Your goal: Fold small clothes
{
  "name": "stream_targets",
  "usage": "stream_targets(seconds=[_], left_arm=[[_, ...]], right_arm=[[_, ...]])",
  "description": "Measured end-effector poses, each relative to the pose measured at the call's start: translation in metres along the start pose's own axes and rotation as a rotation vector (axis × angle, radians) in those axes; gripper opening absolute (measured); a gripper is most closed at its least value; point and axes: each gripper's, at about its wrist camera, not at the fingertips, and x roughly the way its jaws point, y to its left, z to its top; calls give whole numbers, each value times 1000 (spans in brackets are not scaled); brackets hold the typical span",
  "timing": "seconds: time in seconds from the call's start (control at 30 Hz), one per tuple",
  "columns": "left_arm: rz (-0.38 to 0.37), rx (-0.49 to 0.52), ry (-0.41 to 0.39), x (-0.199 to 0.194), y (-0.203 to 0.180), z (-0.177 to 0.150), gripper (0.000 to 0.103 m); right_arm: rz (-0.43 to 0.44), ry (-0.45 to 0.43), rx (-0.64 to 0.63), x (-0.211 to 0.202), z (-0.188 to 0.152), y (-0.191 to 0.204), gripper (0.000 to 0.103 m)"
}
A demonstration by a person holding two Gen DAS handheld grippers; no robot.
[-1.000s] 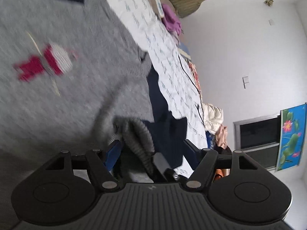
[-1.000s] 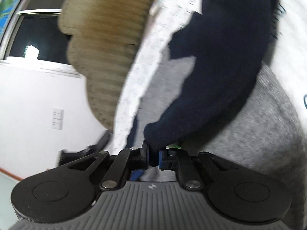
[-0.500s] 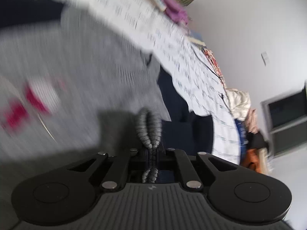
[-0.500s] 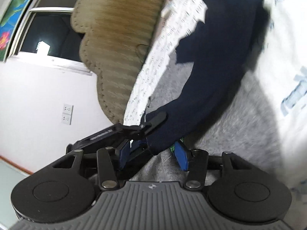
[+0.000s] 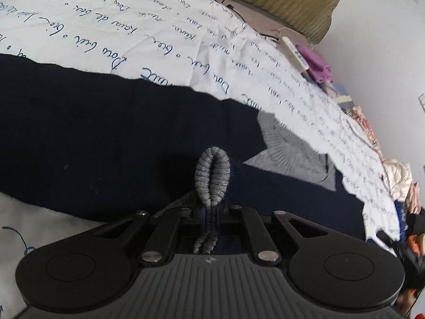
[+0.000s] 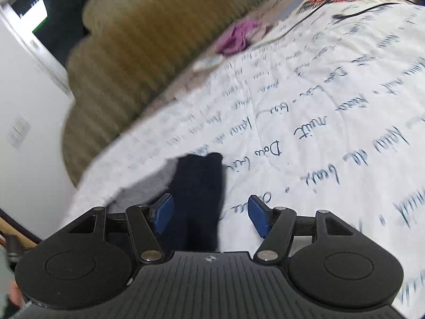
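A small grey and navy sweater lies on the white bedspread with blue script [image 5: 148, 40]. In the left wrist view my left gripper [image 5: 211, 210] is shut on the grey ribbed hem [image 5: 211, 178], which bulges up as a loop over the navy part [image 5: 106, 138]; a grey patch [image 5: 294, 156] shows to the right. In the right wrist view my right gripper [image 6: 211, 216] is open with blue pads [image 6: 163, 212] apart; a navy sleeve [image 6: 199, 186] lies between and beyond them, untouched, with a bit of grey knit [image 6: 148, 186] at its left.
An olive ribbed headboard cushion [image 6: 138, 53] stands at the bed's far end. A purple cloth [image 5: 317, 65] and a white remote [image 5: 294, 53] lie near it. More clothes are piled at the bed's edge [image 5: 398, 175]. A black cable [image 6: 345, 13] crosses the bedspread.
My left gripper closed on the grey hem and carried it over the navy part. My right gripper let go of the navy sleeve, opened and drew back.
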Motion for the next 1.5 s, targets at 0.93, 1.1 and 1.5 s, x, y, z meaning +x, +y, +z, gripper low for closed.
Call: stream_targets(seconds=[0.93, 1.1, 1.5], left_arm=[[46, 99, -188, -59, -5, -11, 38], [35, 227, -224, -38, -46, -24, 41], [65, 216, -225, 17, -42, -40, 41]], right_arm=[[-75, -117, -194, 1, -3, 51, 37], [-48, -46, -362, 31, -27, 97, 49], [-125, -71, -504, 72, -76, 90, 55]])
